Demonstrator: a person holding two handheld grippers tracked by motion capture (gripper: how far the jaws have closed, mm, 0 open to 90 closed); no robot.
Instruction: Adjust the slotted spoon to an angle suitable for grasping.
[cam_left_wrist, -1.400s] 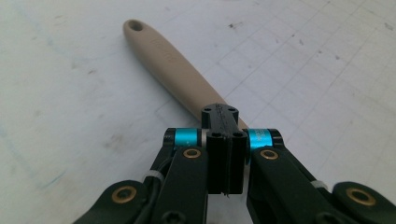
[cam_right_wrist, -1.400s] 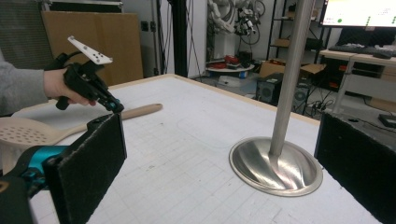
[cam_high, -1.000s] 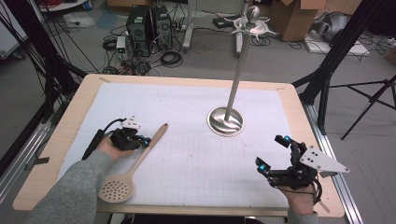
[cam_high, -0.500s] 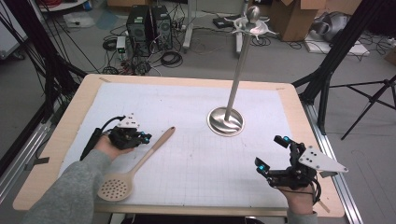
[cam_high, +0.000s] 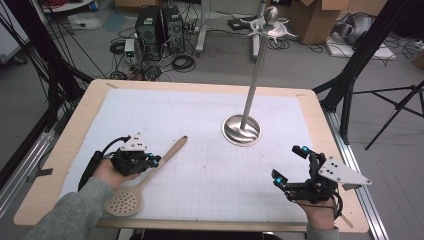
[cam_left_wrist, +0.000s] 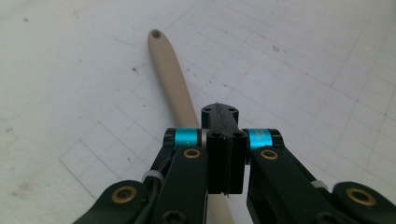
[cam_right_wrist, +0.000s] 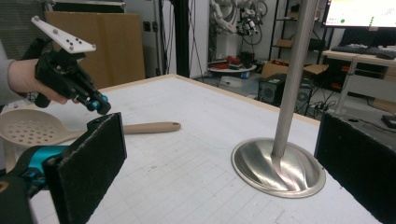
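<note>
A beige slotted spoon (cam_high: 150, 172) lies on the white mat, its perforated head (cam_high: 122, 202) near the front edge and its handle end (cam_left_wrist: 156, 37) pointing away. My left gripper (cam_high: 156, 162) is shut, jaws pressed flat together with nothing between them. Its tip (cam_left_wrist: 219, 112) sits over the middle of the handle, which passes beneath it; I cannot tell whether they touch. In the right gripper view the left gripper (cam_right_wrist: 100, 106) hangs just above the spoon (cam_right_wrist: 149, 127). My right gripper (cam_high: 288, 164) rests at the front right, jaws wide open and empty (cam_right_wrist: 224, 158).
A steel stand with a round base (cam_high: 242, 131) and a tall pole (cam_high: 255, 70) rises at the middle right of the mat (cam_high: 200, 110); its base (cam_right_wrist: 280, 163) lies just ahead of my right gripper. The wooden table rim (cam_high: 320, 125) frames the mat.
My left gripper has shifted a little toward the front over the spoon's handle. The handle's far end has swung slightly to the right. The right gripper has kept still.
</note>
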